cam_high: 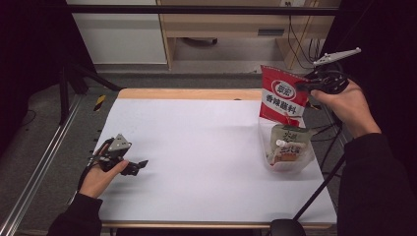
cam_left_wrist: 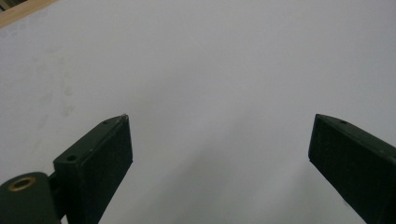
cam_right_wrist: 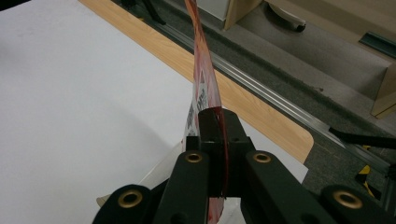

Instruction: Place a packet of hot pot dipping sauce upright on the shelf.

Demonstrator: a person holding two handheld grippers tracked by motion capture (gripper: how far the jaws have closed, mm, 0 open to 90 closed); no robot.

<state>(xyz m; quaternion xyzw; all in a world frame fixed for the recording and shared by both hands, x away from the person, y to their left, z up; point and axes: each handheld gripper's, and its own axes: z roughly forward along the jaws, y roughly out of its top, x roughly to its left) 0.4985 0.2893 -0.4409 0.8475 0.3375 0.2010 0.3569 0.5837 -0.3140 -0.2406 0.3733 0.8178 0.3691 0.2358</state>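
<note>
Table [cam_high: 196,162] covered in white serves as the landmark here, and at its left edge the left gripper [cam_high: 140,165] lies low on the surface in the person's hand, jaws pointing toward the middle. The left gripper view shows those jaws standing wide apart with nothing but bare white surface between them, so this hand looks parked, waiting while the other works. Toward the table's right edge stands a clear plastic tub [cam_high: 290,158] with a pale green-and-white pouch [cam_high: 290,142] upright inside it, probably the place where packets are being collected. Above that corner of the table the right gripper [cam_high: 309,87] holds a red packet [cam_high: 283,96] by its right edge, so that the packet hangs flat-faced with its lower corner just over the tub; held that way, it seems meant to slide down beside the pouch. In the right gripper view the jaws are clamped tight on the thin red film [cam_right_wrist: 205,88], which shows edge-on. The tub's clear walls are hard to trace, whether the packet's tip already touches the pouch cannot be told, and the printing on the pouch is too small to read.
</note>
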